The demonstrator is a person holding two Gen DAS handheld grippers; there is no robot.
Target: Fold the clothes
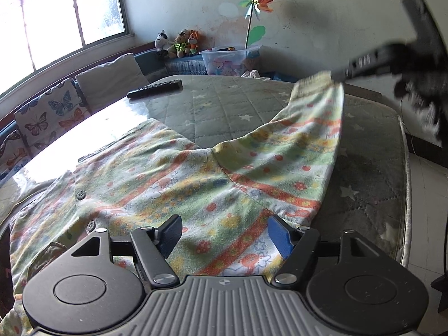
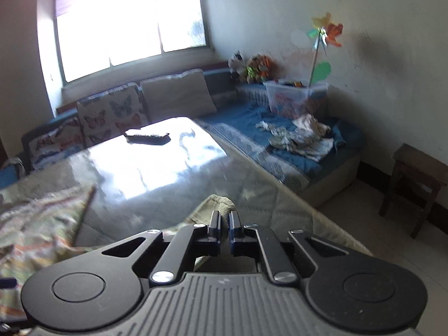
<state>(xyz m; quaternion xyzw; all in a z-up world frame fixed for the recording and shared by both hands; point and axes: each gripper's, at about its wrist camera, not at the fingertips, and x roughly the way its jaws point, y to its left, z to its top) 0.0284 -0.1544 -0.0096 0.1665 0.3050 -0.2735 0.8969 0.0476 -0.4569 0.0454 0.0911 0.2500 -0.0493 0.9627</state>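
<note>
A padded table (image 1: pixel 240 106) is taking up the middle of the room, and a small printed garment (image 1: pixel 173 179) is lying spread across its near end, snaps down the front, with one sleeve (image 1: pixel 310 128) being lifted clear of the surface. It is looking like thin, soft cotton, very light, the kind of cloth that is sagging under its own weight and creasing wherever it is pulled. Being this limp, it is probably going to drag the body along unless something is pinning it, and a cuff or a seam is likely giving the firmest hold.

The right gripper (image 2: pixel 224 224) is pinching the ribbed cuff (image 2: pixel 224 204), its fingers nearly together with the cloth between them. The left gripper (image 1: pixel 224 235) is hovering low over the hem, fingers spread wide and holding nothing.

A remote control (image 1: pixel 154 88) is lying at the far end of the table, well apart from the garment.
</note>
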